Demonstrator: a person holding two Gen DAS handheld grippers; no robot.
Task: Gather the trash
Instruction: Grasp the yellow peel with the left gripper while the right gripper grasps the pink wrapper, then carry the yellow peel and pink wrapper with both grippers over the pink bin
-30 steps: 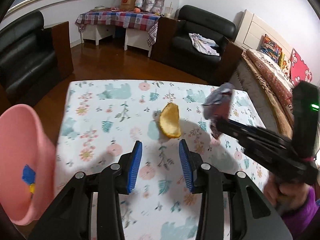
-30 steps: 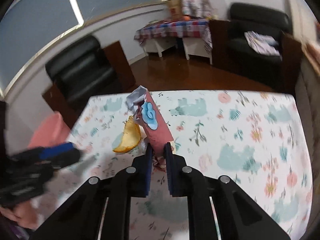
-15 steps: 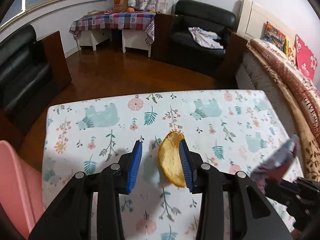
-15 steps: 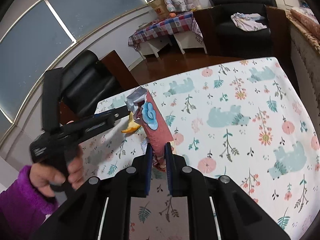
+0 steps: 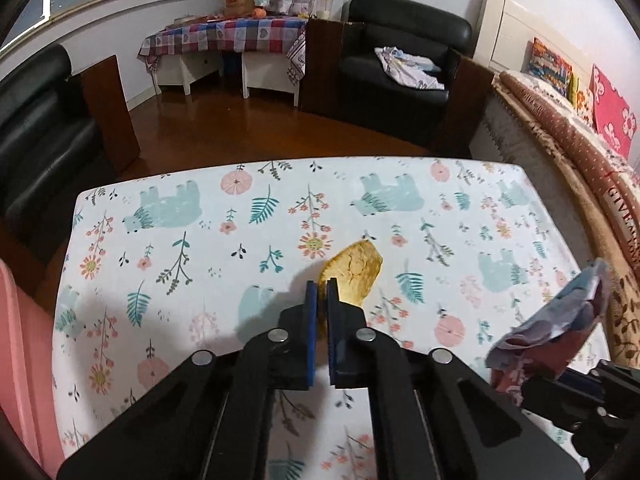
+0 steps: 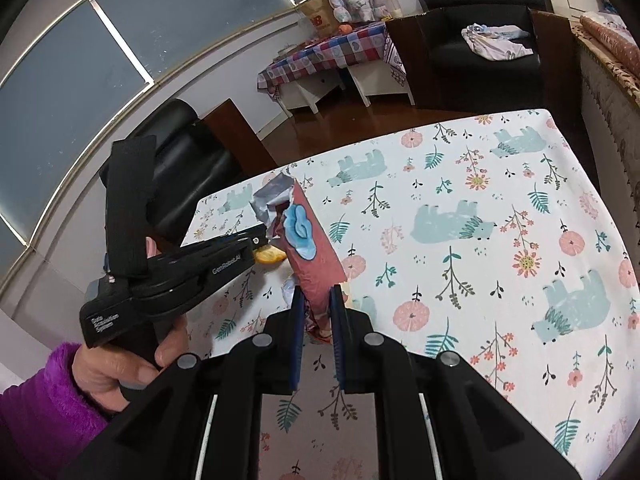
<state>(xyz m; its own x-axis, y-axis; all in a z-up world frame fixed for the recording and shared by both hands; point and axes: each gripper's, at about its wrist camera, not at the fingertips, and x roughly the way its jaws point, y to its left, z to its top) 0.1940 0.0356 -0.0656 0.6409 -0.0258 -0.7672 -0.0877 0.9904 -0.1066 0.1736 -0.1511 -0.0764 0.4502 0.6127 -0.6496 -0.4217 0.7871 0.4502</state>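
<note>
Far left, off the table edge: smooth pink plastic bin (image 5: pixel 20 360). Centre: left gripper (image 5: pixel 319 292) clamped on curled, dry yellow-orange peel (image 5: pixel 354 274), peel poking forward-right of tips above floral tablecloth (image 5: pixel 200 248); bin well left, nearer this hand. Right: right gripper (image 6: pixel 316 300) pinched on crinkly maroon foil wrapper (image 6: pixel 310 252), long axis upright.

The peel (image 5: pixel 353 276) lies at frame centre on the table (image 5: pixel 168 248), clamped at its near edge. The wrapper (image 5: pixel 554 322) hangs at lower right, probably clear of the table. A bin (image 5: pixel 24 340) stands at left edge.
</note>
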